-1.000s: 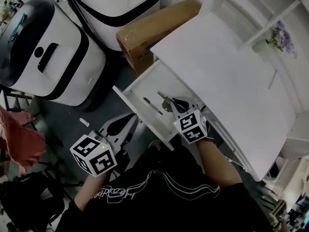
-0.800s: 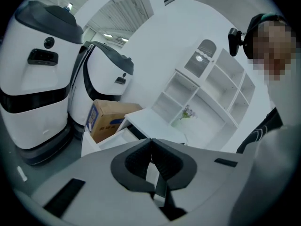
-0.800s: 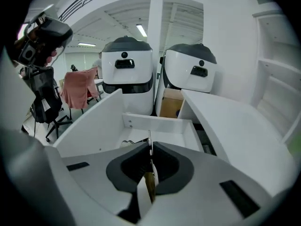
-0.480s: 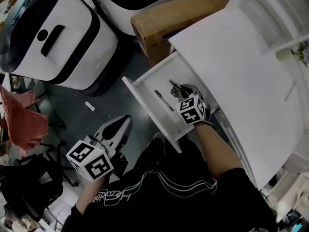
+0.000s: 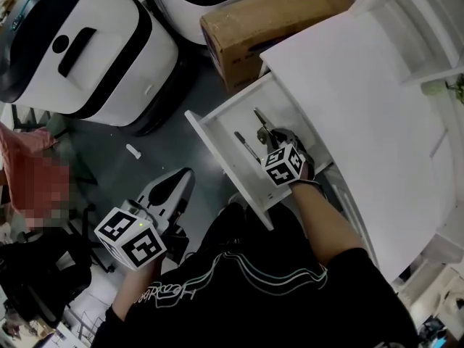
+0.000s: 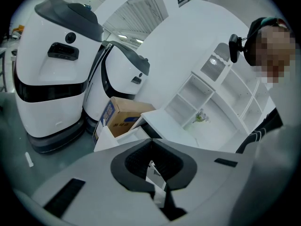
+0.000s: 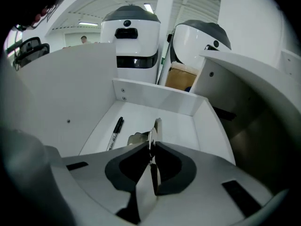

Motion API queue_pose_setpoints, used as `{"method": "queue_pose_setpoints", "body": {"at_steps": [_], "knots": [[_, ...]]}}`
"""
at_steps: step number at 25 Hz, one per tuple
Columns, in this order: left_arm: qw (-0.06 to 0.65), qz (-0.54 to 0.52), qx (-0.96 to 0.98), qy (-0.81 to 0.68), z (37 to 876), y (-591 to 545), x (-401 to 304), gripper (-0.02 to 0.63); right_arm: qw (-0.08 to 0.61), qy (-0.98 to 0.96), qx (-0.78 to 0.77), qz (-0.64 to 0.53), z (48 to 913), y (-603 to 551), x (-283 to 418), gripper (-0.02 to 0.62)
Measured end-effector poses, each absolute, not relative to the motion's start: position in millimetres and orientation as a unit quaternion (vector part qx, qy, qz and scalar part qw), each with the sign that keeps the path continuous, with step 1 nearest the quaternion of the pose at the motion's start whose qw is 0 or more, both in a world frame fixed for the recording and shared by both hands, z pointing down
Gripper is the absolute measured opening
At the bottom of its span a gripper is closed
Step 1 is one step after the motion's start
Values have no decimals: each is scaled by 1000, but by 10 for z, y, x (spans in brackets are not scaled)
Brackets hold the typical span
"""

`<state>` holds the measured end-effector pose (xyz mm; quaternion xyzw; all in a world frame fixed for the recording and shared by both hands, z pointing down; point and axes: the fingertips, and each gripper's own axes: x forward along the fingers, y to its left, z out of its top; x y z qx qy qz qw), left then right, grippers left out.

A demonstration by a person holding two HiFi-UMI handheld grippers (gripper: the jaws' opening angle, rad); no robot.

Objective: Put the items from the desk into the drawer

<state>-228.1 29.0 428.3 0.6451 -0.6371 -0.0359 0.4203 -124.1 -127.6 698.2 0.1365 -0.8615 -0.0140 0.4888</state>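
Observation:
The white drawer (image 5: 217, 158) stands pulled out from under the desk top (image 5: 362, 100). A black pen (image 5: 245, 145) lies on the drawer's floor, left of my right gripper in its own view (image 7: 114, 132). My right gripper (image 5: 281, 142) reaches into the drawer, shut on a silvery tool that looks like scissors (image 5: 259, 119). The tool's blade (image 7: 157, 125) sticks out past the closed jaws of the right gripper (image 7: 153, 147), low over the drawer floor. My left gripper (image 5: 176, 182) hangs over the grey floor left of the drawer, shut and holding nothing (image 6: 151, 141).
A cardboard box (image 5: 268, 20) stands behind the drawer against the desk. Two large white robot bodies (image 5: 80, 49) fill the floor at the back left. A small white scrap (image 5: 133, 151) lies on the floor. White shelves (image 6: 207, 93) rise behind the desk.
My right gripper has stayed inside the drawer with the scissors, shifting slightly left. The left gripper has kept low beside the drawer. The head view has drifted.

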Motion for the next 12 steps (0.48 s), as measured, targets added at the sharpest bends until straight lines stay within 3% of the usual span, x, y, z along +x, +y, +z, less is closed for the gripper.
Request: {"method": "queue_pose_setpoints", "body": {"at_steps": [5,6,8,12], "knots": [[416,-32,645,-640,4284,312,-2319,21,499,-858,115,34,7113,-1131,-1269,64],[414,-32,646,-640,4269,311,-2321,21,497,-859,110,56,7133,-1097,-1269,81],[410,-32,652,-638,4230,306,-2324,21,489,-859,104,106,7152,-1037,-1270,188],[402,-32,673,-620,4121,294,-2263,21,455,-861,126,189,6976,-1019,-1176,202]]}}
